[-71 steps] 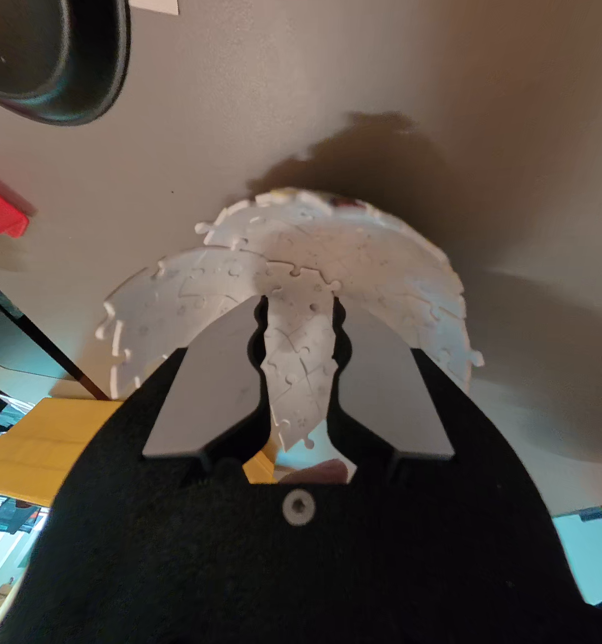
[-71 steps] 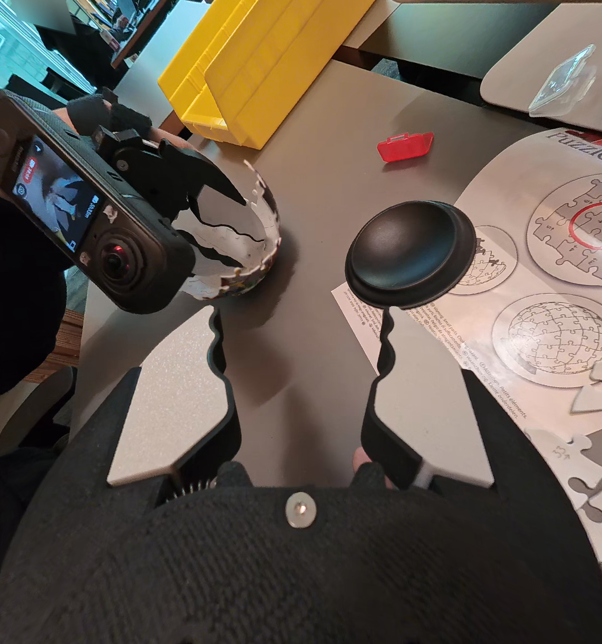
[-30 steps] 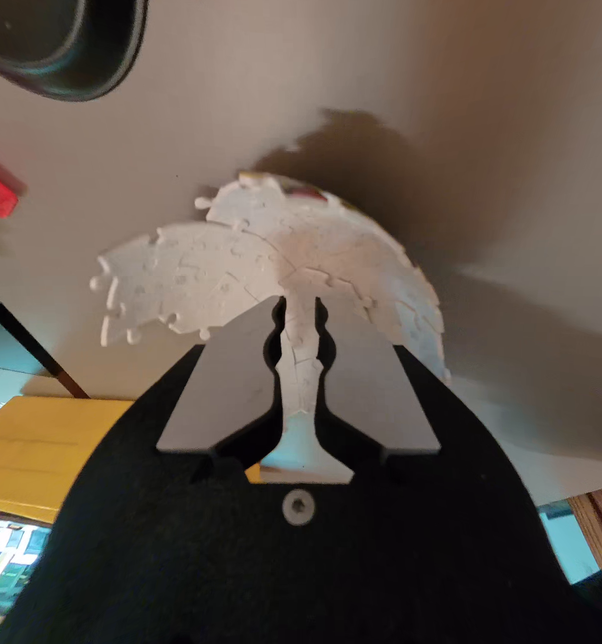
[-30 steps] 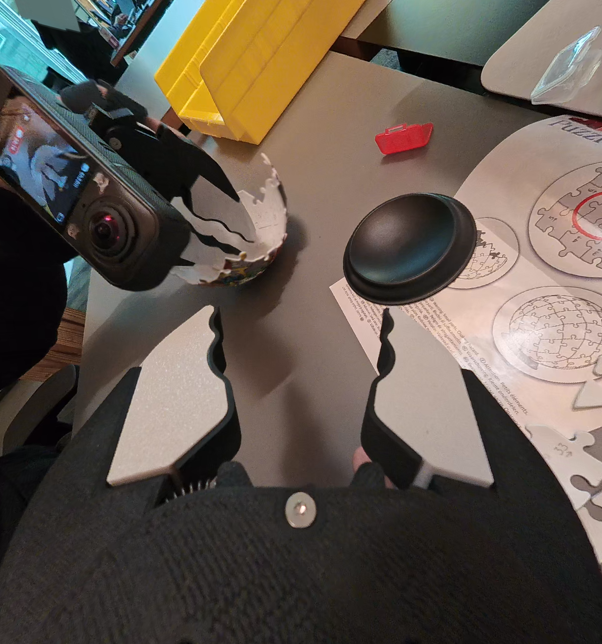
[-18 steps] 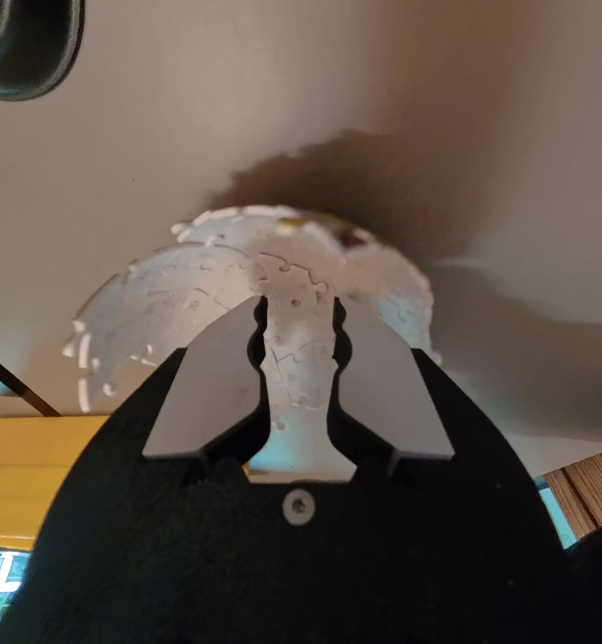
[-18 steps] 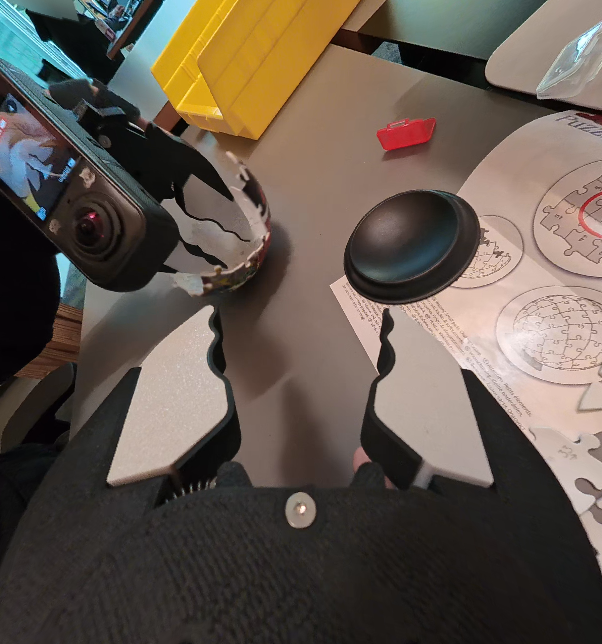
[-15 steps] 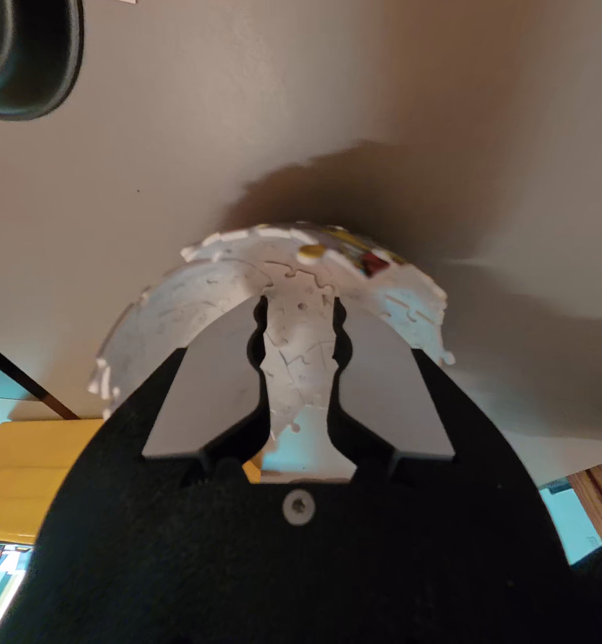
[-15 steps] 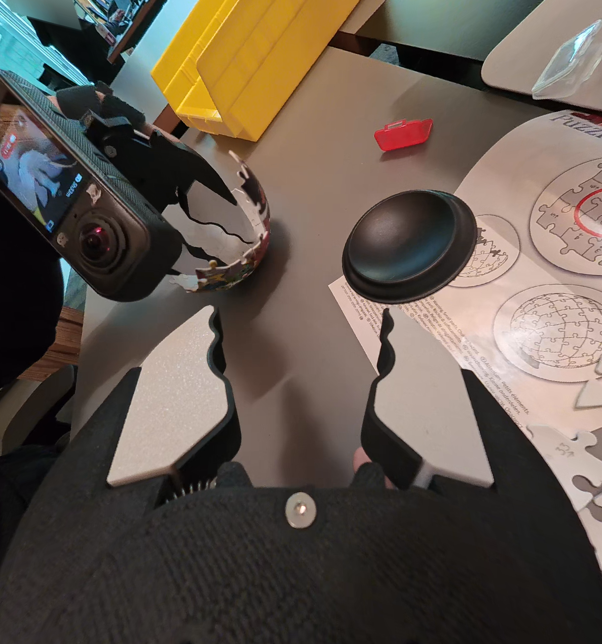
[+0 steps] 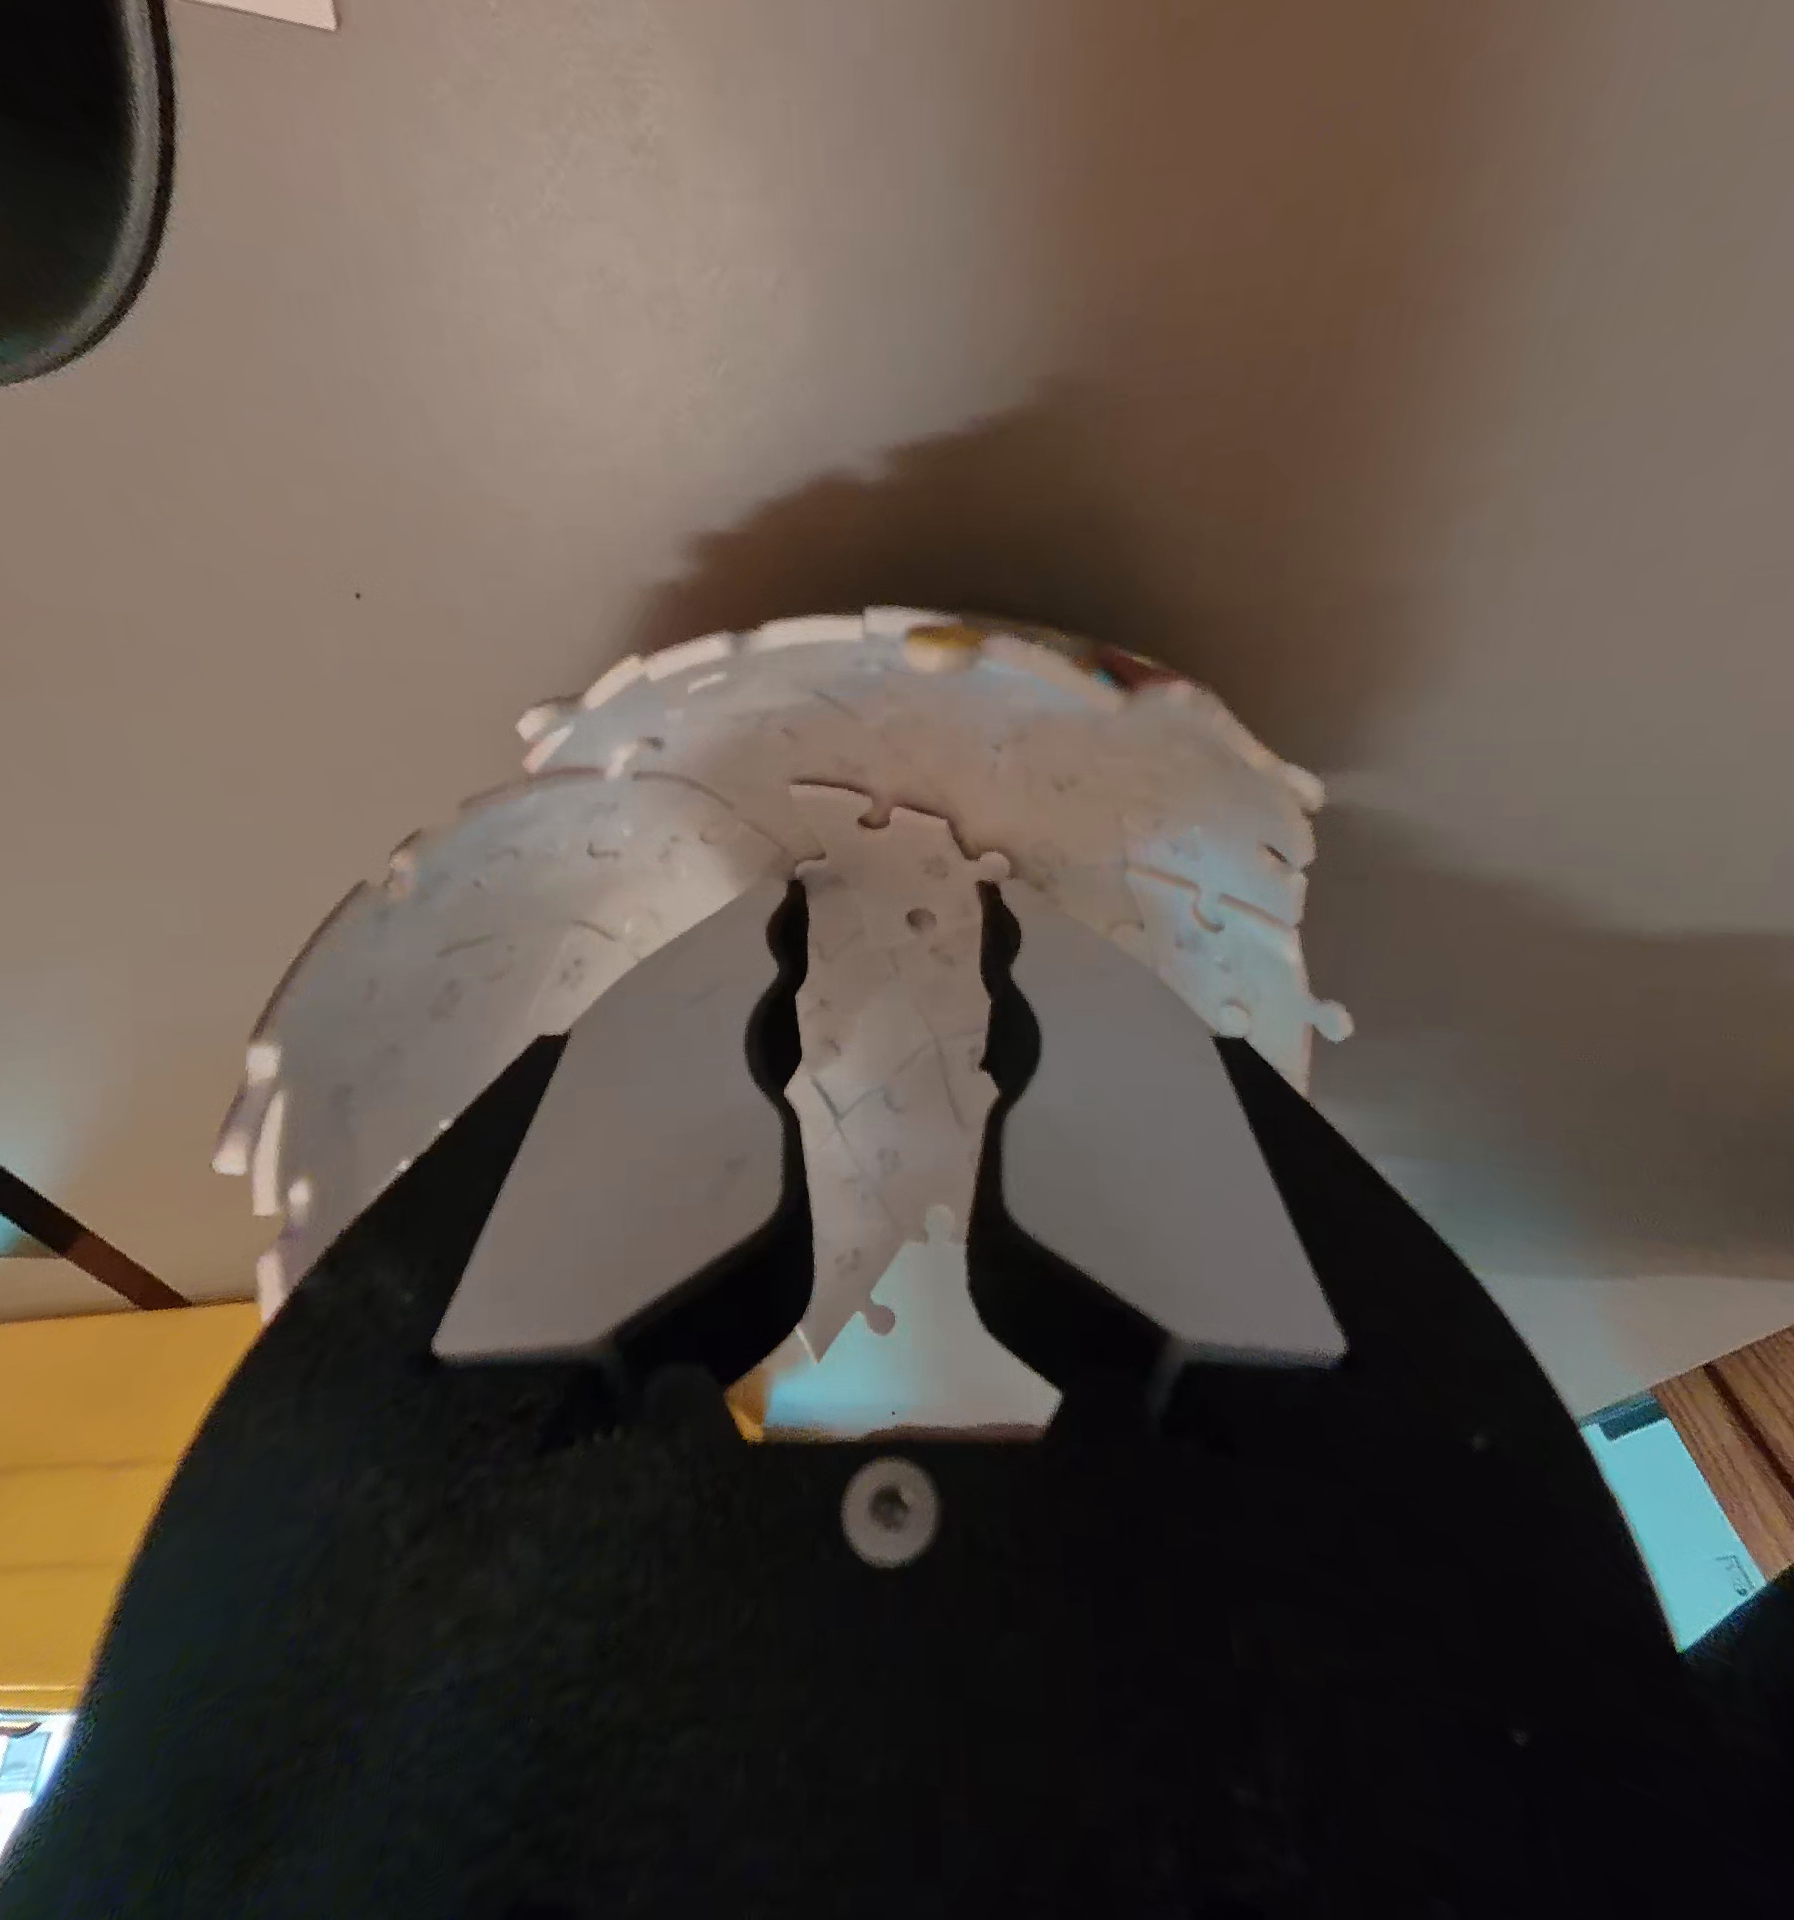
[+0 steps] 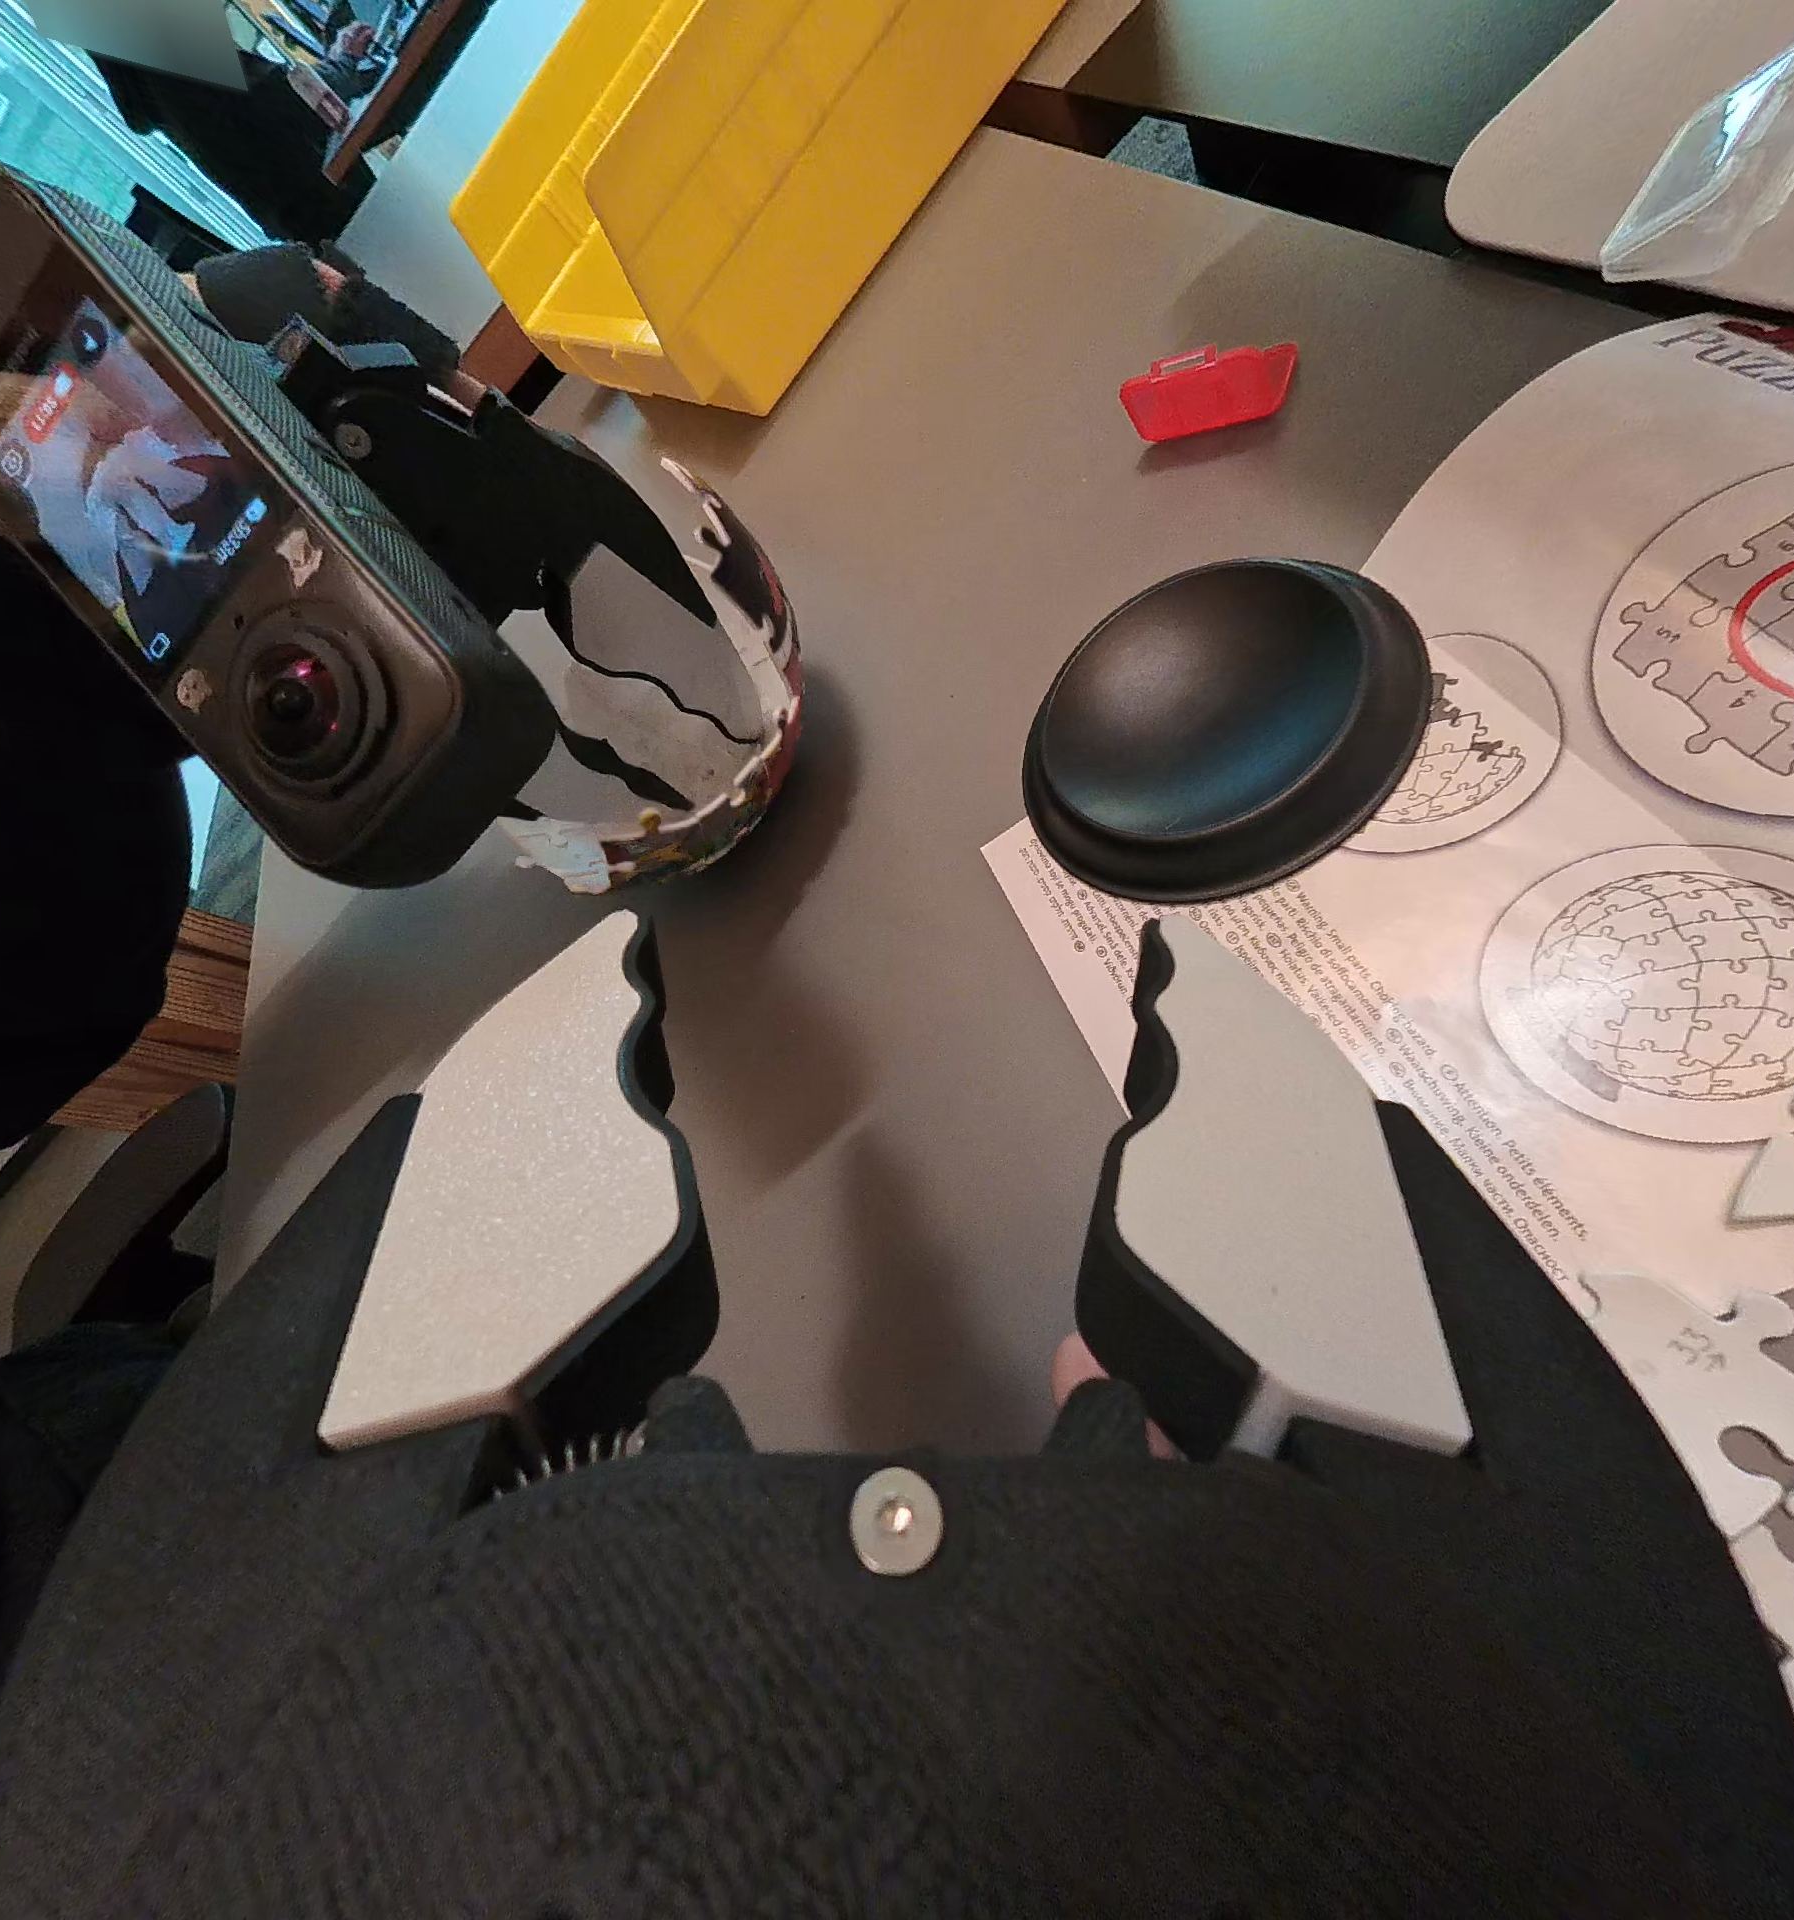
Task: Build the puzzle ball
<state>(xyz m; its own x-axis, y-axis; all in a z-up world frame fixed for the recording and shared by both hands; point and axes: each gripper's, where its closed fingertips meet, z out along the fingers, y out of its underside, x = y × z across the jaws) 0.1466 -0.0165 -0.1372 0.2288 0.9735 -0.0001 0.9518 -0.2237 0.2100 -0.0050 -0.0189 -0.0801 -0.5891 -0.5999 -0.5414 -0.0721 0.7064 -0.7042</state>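
The puzzle half-shell point(image 9: 1163, 831) is white inside and printed outside. It rests tilted on the grey table point(image 10: 924, 499) at the left of the right wrist view point(image 10: 758, 769). My left gripper point(image 9: 893, 883) is closed partway on the shell. A strip of the shell's inner wall fills the gap between its fingers, and the jagged near rim sits near their base. The left gripper also shows in the right wrist view point(image 10: 711, 707), reaching into the shell. My right gripper point(image 10: 895, 935) is open and empty above bare table, a short way from the shell.
A black dome stand point(image 10: 1215, 727) sits on the instruction sheet point(image 10: 1495, 1039), right of the shell. Loose puzzle pieces point(image 10: 1703, 1361) lie at the right edge. A small red plastic part point(image 10: 1210, 390), a yellow bin point(image 10: 727, 177) and clear plastic bags point(image 10: 1724, 156) are farther back. My right fingertips sit around 15 cm from my left ones.
The left gripper squeezed narrower about a second ago, then widened again. It has tilted and turned the shell slightly on the table. The right gripper has stayed open and nearly still.
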